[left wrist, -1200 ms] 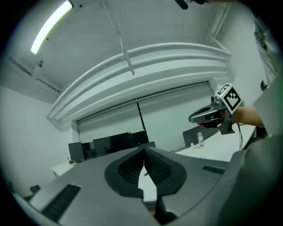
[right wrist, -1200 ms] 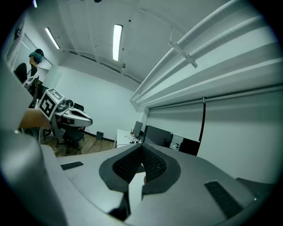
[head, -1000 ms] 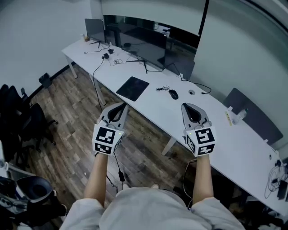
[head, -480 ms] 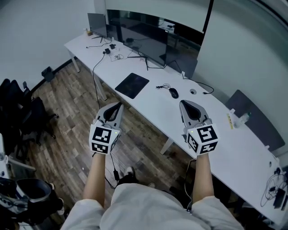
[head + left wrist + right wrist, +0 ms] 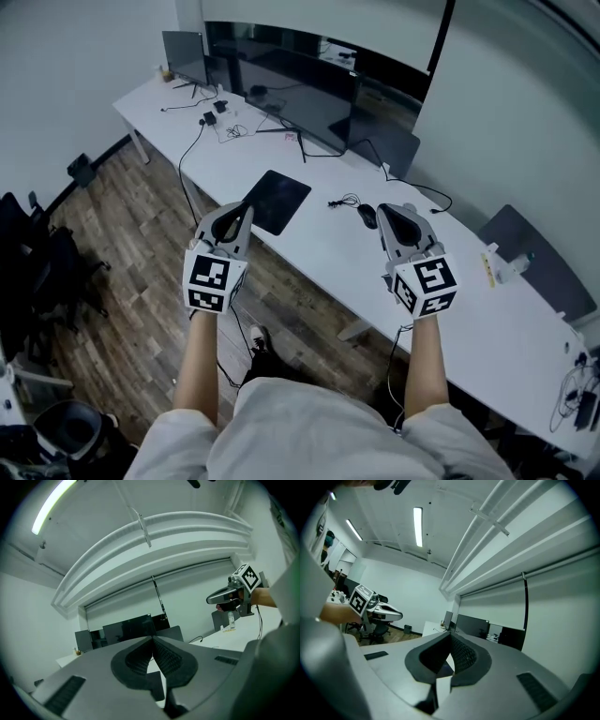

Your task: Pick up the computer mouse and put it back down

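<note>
The rounded black computer mouse (image 5: 367, 217) is seen just left of the right gripper (image 5: 391, 216), whose ribbed jaws, like those of the left gripper (image 5: 245, 210), are pressed together empty, both having been brought nearer the smooth white desk (image 5: 323, 234).

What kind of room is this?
It looks like an office. A long white desk holds a big monitor and a computer mouse, and black chairs stand on the wooden floor nearby.
</note>
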`<state>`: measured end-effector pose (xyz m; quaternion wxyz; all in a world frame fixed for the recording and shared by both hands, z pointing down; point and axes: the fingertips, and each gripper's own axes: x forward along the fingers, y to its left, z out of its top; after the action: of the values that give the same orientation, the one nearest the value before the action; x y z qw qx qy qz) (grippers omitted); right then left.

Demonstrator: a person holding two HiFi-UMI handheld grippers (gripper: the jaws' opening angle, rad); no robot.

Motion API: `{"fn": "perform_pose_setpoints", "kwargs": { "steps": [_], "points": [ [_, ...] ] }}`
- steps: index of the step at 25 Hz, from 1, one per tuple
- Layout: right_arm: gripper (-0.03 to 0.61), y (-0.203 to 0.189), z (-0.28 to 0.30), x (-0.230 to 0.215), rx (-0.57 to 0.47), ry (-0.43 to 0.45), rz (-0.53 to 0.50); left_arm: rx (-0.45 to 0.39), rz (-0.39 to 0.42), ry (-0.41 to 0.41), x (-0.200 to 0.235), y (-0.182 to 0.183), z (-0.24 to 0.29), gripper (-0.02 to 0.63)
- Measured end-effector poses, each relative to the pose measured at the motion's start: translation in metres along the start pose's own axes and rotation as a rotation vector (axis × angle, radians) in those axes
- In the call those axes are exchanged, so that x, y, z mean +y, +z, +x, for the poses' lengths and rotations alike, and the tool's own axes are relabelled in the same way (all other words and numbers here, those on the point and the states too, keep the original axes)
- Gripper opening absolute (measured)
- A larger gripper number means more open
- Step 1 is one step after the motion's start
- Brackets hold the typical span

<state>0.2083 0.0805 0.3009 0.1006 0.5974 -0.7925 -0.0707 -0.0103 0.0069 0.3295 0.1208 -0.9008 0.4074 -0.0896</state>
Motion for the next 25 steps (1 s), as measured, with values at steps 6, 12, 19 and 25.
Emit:
{"fn": "perform_pose_setpoints", "kwargs": {
  "steps": [6, 12, 19, 25],
  "points": [
    [0.012, 0.015, 0.099, -0.009, 0.008, -0.037, -0.003, -0.024, 0.028, -0.071, 0.08, -0.001, 0.072, 0.018],
    [0.014, 0.021, 0.171, -0.016, 0.021, -0.098, 0.025, -0.023, 0.005, -0.147, 0.132, -0.019, 0.13, 0.018],
    [0.014, 0.007, 0.219, -0.032, 0.089, -0.15, 0.033, -0.008, -0.006, -0.235, 0.157, -0.041, 0.184, 0.018],
    [0.015, -0.037, 0.236, -0.064, 0.162, -0.211, 0.045, 0.023, -0.046, -0.286, 0.147, -0.057, 0.228, 0.018]
  ]
}}
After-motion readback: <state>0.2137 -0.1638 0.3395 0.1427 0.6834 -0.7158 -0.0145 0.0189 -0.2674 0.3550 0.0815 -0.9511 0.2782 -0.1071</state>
